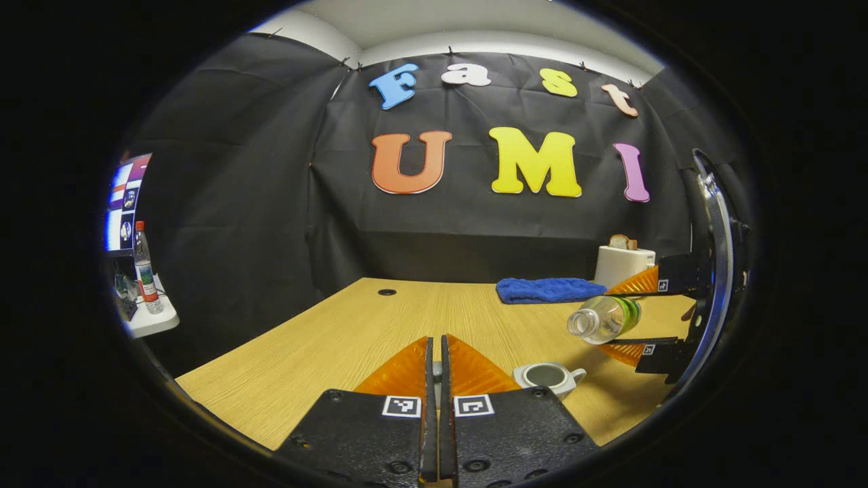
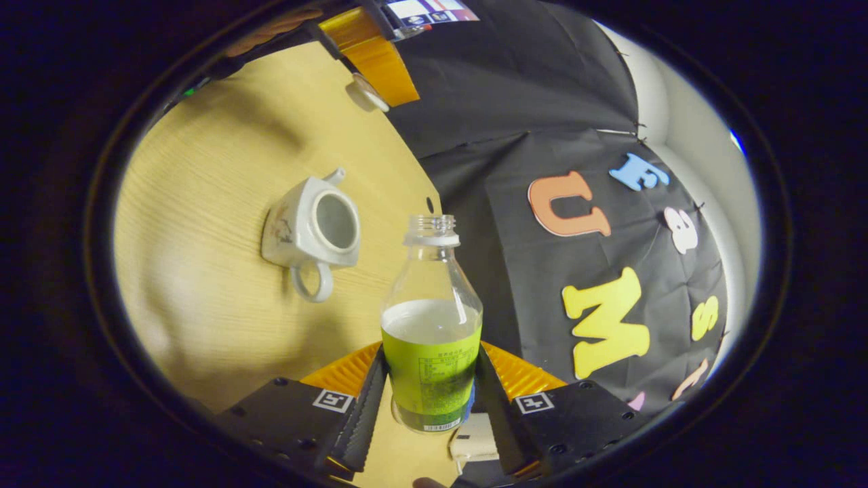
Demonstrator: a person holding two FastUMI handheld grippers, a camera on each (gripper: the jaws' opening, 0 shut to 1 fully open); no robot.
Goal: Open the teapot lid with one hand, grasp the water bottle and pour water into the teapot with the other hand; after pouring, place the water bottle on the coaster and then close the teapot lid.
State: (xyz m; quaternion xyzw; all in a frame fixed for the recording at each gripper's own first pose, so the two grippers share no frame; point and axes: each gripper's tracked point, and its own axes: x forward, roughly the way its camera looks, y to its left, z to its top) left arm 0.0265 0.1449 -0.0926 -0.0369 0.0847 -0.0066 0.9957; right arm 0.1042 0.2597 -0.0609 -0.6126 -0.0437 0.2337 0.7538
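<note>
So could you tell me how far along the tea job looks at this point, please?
Done: the teapot stands open on the table, and its lid is at the left gripper. In hand: the right gripper holds the uncapped water bottle tipped toward the pot; no stream visible. Left: finish pouring, set the bottle on the coaster, close the lid.

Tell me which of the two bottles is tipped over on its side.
The green-labelled water bottle, uncapped, held tilted by the right gripper above the teapot. The red-capped bottle stands upright on the white side shelf.
</note>
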